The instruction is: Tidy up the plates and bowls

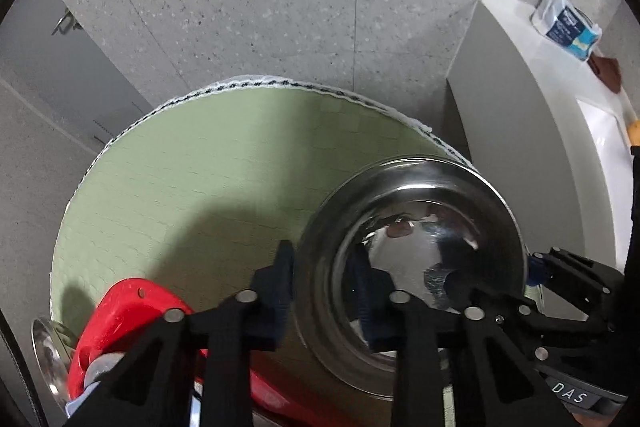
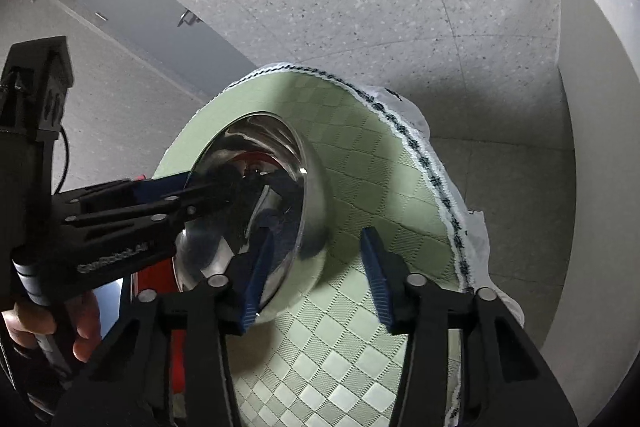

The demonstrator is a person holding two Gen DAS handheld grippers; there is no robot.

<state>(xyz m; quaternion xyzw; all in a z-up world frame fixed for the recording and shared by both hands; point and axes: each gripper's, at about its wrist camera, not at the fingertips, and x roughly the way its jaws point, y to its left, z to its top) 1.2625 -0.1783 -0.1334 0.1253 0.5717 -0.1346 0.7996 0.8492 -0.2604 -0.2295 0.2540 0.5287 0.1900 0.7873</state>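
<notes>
A shiny steel bowl (image 1: 416,195) sits on the round table's green checked cloth (image 1: 192,179), near its right edge. My left gripper (image 1: 324,263) is shut on the bowl's near-left rim, one finger outside and one inside. My right gripper (image 1: 496,275) straddles the opposite rim. In the right wrist view the bowl (image 2: 256,147) lies between the right gripper's (image 2: 318,235) fingers. Its left pad is inside the bowl, and a strip of cloth shows between the wall and the right pad (image 2: 376,275). My left gripper (image 2: 208,187) comes in from the left, held by a hand (image 2: 80,327).
A red plastic dish (image 1: 128,303) lies at the table's near-left, partly under my left gripper, with a steel plate (image 1: 44,343) beyond it at the edge. A white counter (image 1: 512,75) with a tissue pack (image 1: 568,23) stands to the right. Grey speckled floor surrounds the table.
</notes>
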